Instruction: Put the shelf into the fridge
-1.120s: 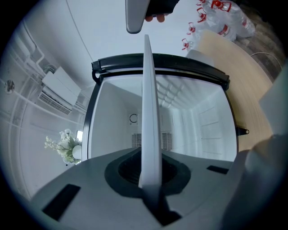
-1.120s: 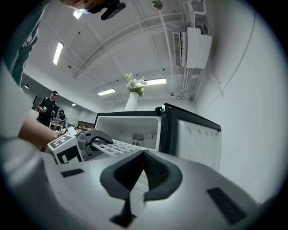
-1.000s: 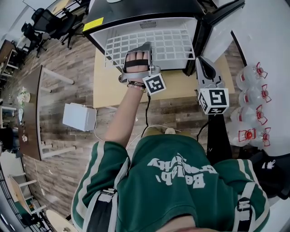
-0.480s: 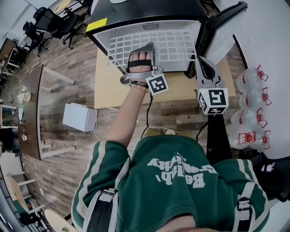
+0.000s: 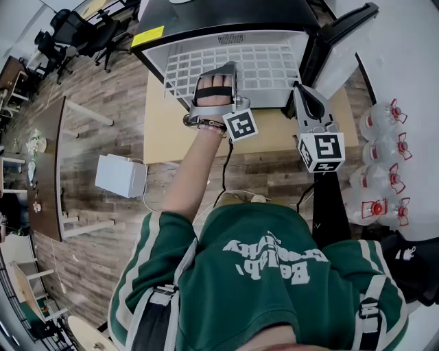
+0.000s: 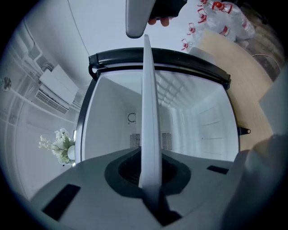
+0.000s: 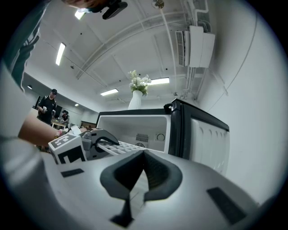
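The white wire shelf (image 5: 264,65) lies level, its far part inside the open black fridge (image 5: 219,15) and its near edge sticking out in front. My left gripper (image 5: 218,70) is shut on that near edge toward the left. In the left gripper view the shelf (image 6: 150,108) runs edge-on between the pads of the left gripper (image 6: 151,182). My right gripper (image 5: 300,90) hovers at the fridge's front right corner, beside the shelf, shut and holding nothing. The right gripper view shows the right gripper (image 7: 133,179), the shelf (image 7: 120,147) and the left gripper (image 7: 96,139).
The fridge door (image 5: 337,33) stands open at the right. The fridge sits on a light wooden platform (image 5: 164,130). Several water bottles (image 5: 383,158) stand at the right, a white box (image 5: 120,176) on the floor at the left. A vase of flowers (image 7: 137,92) tops the fridge.
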